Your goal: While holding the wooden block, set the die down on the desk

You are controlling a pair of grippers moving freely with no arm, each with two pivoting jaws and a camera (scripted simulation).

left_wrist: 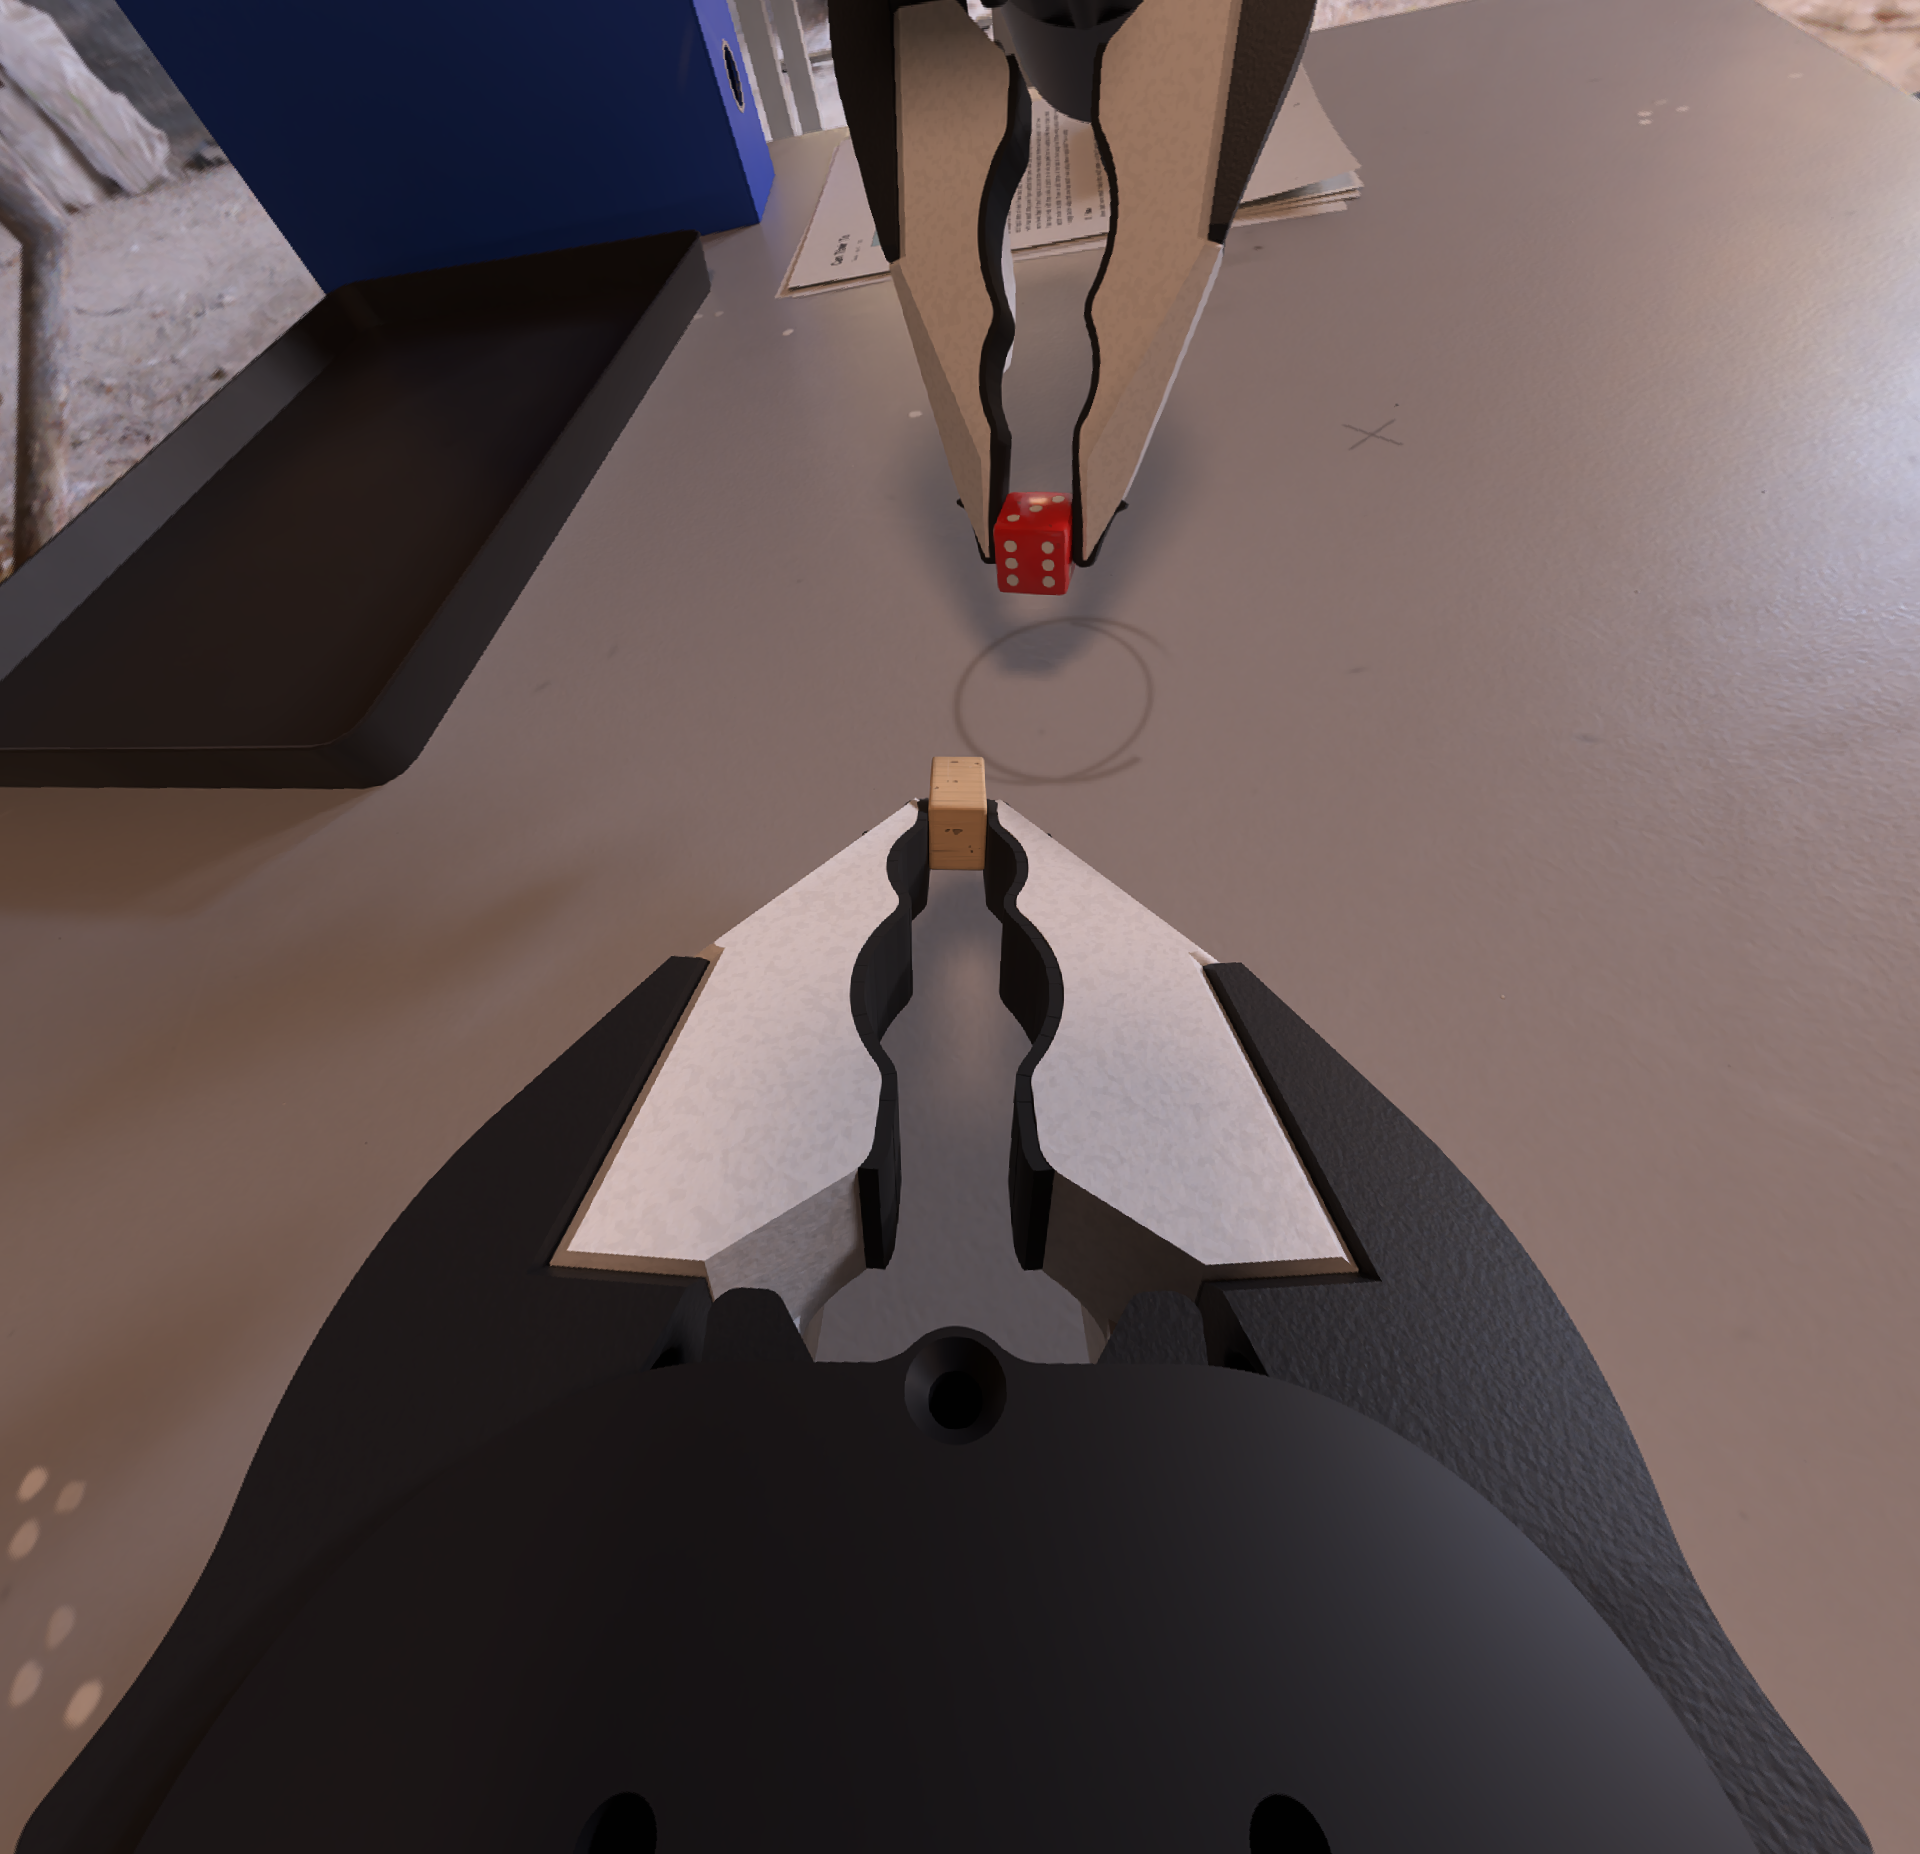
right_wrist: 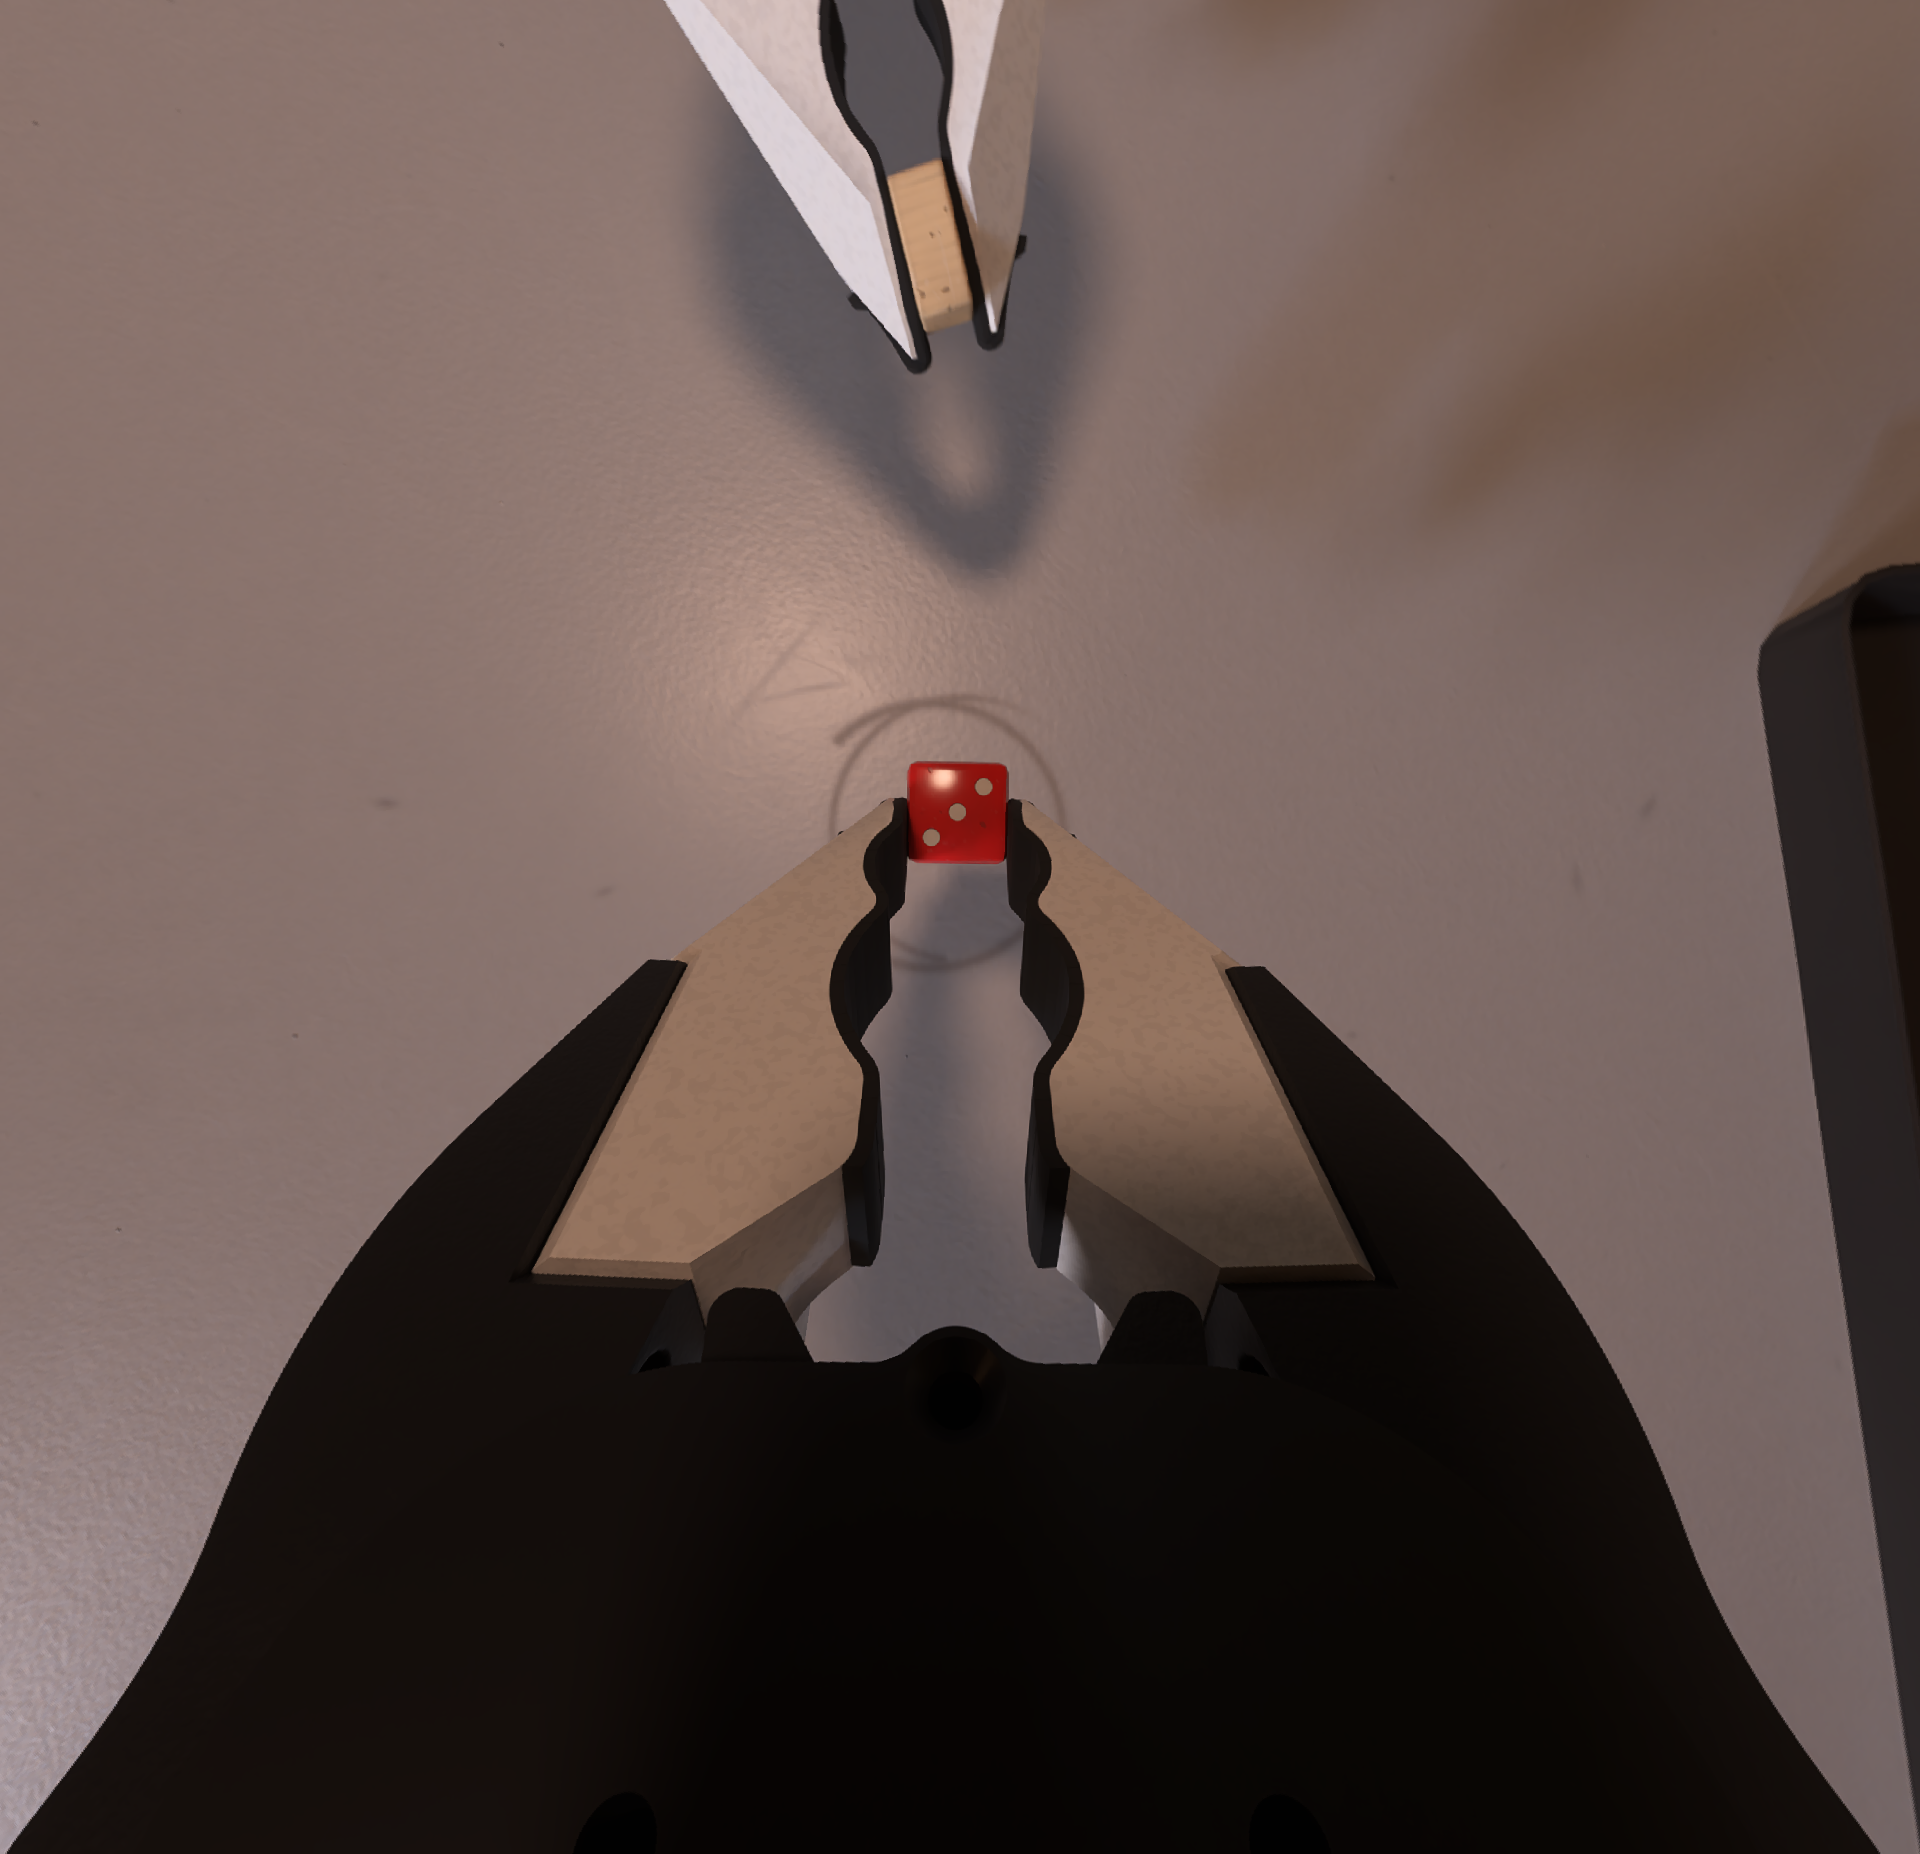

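Observation:
My left gripper (left_wrist: 957,817) is shut on a small wooden block (left_wrist: 957,812) and holds it above the grey desk (left_wrist: 1455,869). My right gripper (right_wrist: 957,817) is shut on a red die (right_wrist: 957,812) with pale pips and holds it a little above the desk, over a faint drawn circle (right_wrist: 862,739). In the left wrist view the right gripper (left_wrist: 1034,547) points down from the far side with the die (left_wrist: 1032,545) between its tips, just beyond the circle (left_wrist: 1055,698). In the right wrist view the left gripper (right_wrist: 951,334) shows at the top with the block (right_wrist: 932,246).
A black tray (left_wrist: 312,557) lies on the desk at the left, with a blue box (left_wrist: 447,90) behind it. A stack of papers (left_wrist: 1288,163) lies at the back. The tray's edge (right_wrist: 1818,921) shows at the right of the right wrist view.

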